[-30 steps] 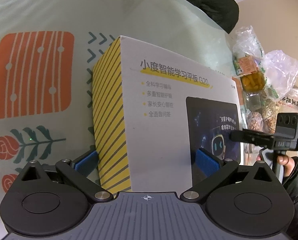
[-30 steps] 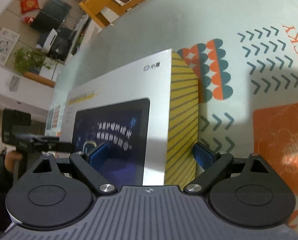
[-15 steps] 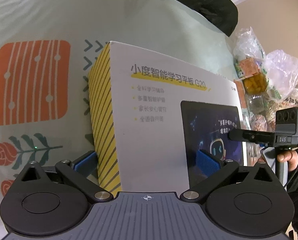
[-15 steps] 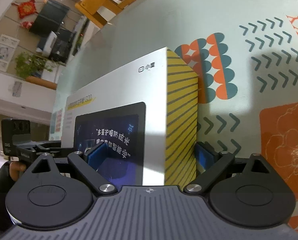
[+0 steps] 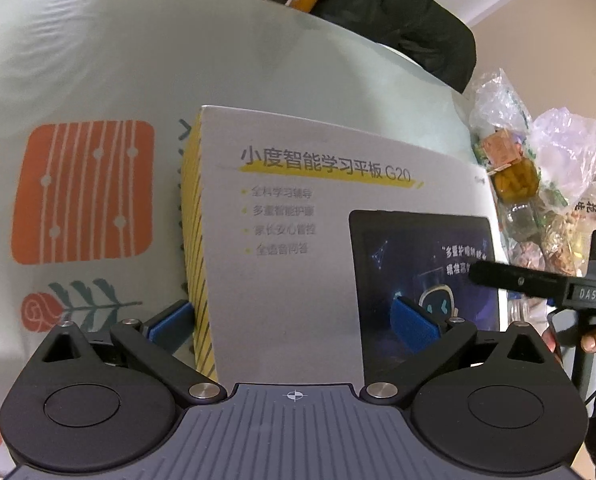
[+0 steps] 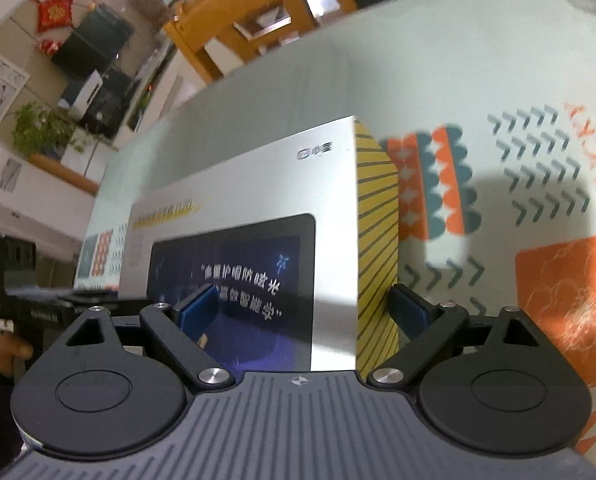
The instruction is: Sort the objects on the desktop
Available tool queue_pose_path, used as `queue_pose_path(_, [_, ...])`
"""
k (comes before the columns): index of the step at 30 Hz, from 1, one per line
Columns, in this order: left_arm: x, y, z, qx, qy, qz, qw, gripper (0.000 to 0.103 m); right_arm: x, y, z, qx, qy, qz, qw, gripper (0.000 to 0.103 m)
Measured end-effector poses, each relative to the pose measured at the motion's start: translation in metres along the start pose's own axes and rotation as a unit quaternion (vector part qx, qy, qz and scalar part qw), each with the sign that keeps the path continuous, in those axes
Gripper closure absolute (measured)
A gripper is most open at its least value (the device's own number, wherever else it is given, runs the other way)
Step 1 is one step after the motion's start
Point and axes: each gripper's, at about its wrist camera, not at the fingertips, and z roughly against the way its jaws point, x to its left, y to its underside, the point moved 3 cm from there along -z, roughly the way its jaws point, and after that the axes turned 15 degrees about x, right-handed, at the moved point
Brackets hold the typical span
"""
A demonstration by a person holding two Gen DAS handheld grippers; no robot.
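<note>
A large white tablet box with yellow striped ends and a printed tablet screen stands on its edge over the patterned tablecloth. My left gripper is shut on one end of it, blue pads on both faces. My right gripper is shut on the other end of the box, its blue pads on both faces too. The right gripper also shows at the right edge of the left wrist view.
Clear plastic bags of snacks lie at the table's far right edge. A dark jacket and a wooden chair stand beyond the table. The tablecloth has orange and teal prints.
Both grippers have tilted and carried the box; more of the far table edge, the chair and the room shows now. The grip on the box is unchanged.
</note>
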Motion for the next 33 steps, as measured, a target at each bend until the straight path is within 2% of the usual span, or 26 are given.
queue_pose_path(7, [-0.013,0.008,0.008,-0.020,-0.032,-0.012,0.9992,0.000,0.021,-0.001,0.007,-0.015,0.049,0.033,0.998,0.000])
queue_pose_path(11, [-0.013,0.011,0.001,-0.022,-0.051,-0.010,0.9984,0.000,0.024,0.002,0.000,-0.007,0.077,0.044,0.996,0.000])
queue_pose_path(14, [-0.009,0.012,-0.004,-0.021,-0.062,-0.004,0.9979,0.000,0.021,0.007,-0.012,0.010,0.083,0.041,0.996,0.002])
queue_pose_path(22, [-0.019,0.019,0.005,-0.037,-0.079,-0.009,0.9962,0.000,0.030,0.016,-0.010,0.000,0.098,0.052,0.994,0.002])
queue_pose_path(33, [-0.052,0.031,0.045,-0.099,-0.110,-0.031,0.9885,0.000,0.051,0.022,0.021,-0.037,0.103,0.063,0.992,0.002])
